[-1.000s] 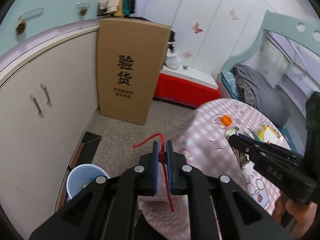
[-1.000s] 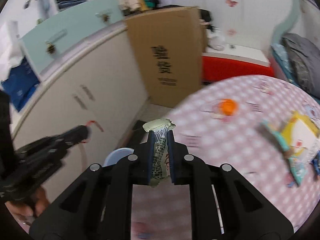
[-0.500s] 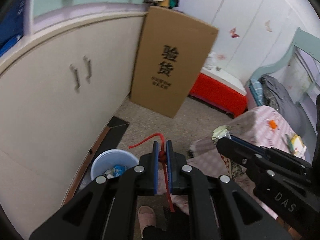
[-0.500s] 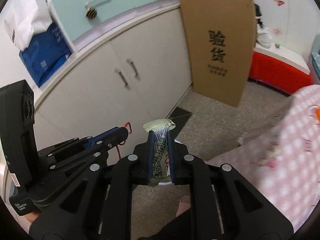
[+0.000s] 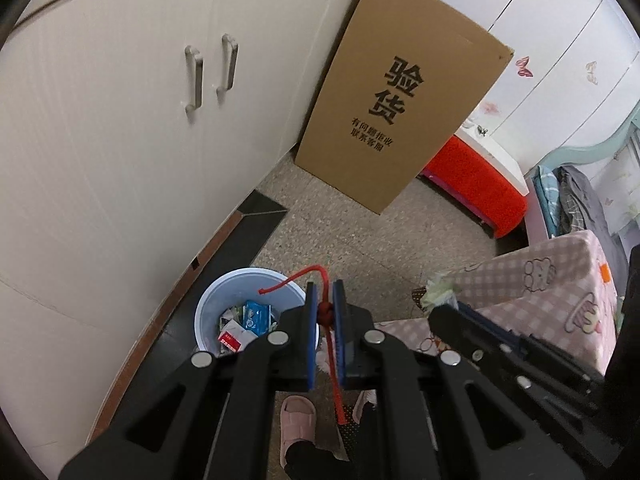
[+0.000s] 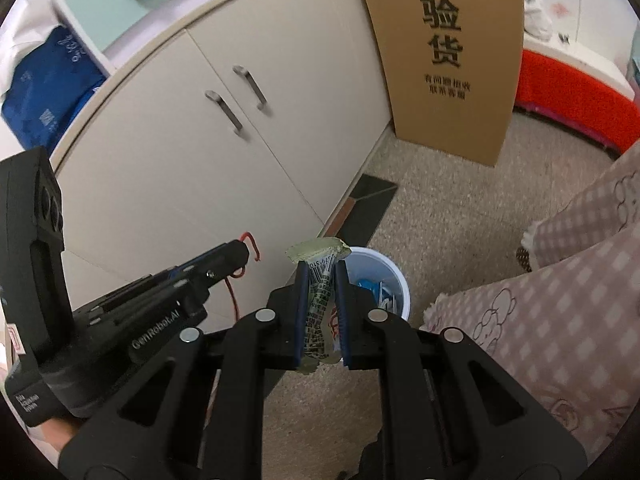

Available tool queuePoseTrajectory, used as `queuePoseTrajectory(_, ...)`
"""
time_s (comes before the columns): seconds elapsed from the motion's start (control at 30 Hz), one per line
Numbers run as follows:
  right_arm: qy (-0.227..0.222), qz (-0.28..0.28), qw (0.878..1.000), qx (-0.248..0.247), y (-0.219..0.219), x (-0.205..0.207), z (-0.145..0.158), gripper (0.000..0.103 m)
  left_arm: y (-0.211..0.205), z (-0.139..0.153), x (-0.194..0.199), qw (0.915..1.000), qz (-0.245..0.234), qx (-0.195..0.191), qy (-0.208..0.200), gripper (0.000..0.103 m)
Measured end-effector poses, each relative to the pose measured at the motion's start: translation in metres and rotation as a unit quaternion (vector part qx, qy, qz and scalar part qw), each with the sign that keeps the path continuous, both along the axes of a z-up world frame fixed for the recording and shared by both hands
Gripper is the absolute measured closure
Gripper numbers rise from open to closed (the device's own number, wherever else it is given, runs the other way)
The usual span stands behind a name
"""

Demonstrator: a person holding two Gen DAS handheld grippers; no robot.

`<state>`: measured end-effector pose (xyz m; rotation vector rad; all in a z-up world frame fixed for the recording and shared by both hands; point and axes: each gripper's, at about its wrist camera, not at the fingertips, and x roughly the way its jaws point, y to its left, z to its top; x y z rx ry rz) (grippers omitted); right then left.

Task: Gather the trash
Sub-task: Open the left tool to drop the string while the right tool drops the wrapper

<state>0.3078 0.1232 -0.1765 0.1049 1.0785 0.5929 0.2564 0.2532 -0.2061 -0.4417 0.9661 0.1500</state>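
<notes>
Left wrist view: the left gripper [image 5: 325, 308] points down toward the floor w/ a red string [image 5: 327, 316] between its blue pads — the knot sits right in the gap, one end curling up and left over the bin, the other hanging down toward the camera. Jaws are easing apart at this moment, but the knot looks caught between them, pads touching it. Just beyond and left of the fingertips stands a white trash bin [image 5: 208, 312] on the floor, partly hidden by the gripper, w/ wrappers and a blue packet inside. Near the bottom of the view a pink slipper [image 5: 298, 420] shows on the floor.

Right wrist view: the right gripper [image 6: 322, 280] is pinched on a crumpled greenish wrapper [image 6: 318, 300] — barcode print facing the camera, top edge sticking out past the fingertips. Bin sits just behind it, to the right of the tips. Left gripper shows at left, held beside the right one, string dangling from it.

Surroundings: cream cabinet [image 5: 120, 140] on the left, tall cardboard box [image 5: 396, 120] leaning at the far end, pink checked tablecloth [image 6: 560, 300] at right.
</notes>
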Motion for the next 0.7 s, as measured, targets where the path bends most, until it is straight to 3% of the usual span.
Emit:
queuePoseTrajectory(0.03, 0.002, -0.002, 1.0, -0.002, 0.0, 0.001, -0.003, 0.09, 0.002, -0.003, 0.003, 1.0, 0.002, -0.001, 0.002, 0.092)
queuePoseTrajectory(0.1, 0.007, -0.003, 1.0, -0.004, 0.001, 0.003, -0.009, 0.09, 0.005, -0.011, 0.006, 0.9998, 0.011, -0.001, 0.019, 0.065)
queuePoseTrajectory(0.17, 0.011, -0.003, 1.0, -0.005, 0.001, 0.004, -0.014, 0.09, 0.007, -0.018, 0.009, 0.9993, 0.016, 0.0, 0.033, 0.049)
queuePoseTrajectory(0.33, 0.014, 0.001, 1.0, -0.008, 0.005, 0.003, -0.017, 0.09, 0.01, -0.026, 0.005, 0.9988, 0.022, 0.005, 0.043, 0.048)
queuePoseTrajectory(0.7, 0.007, 0.009, 1.0, 0.0, 0.012, 0.0, -0.01, 0.09, 0.013, -0.012, -0.001, 0.999, 0.03, 0.015, 0.03, 0.044)
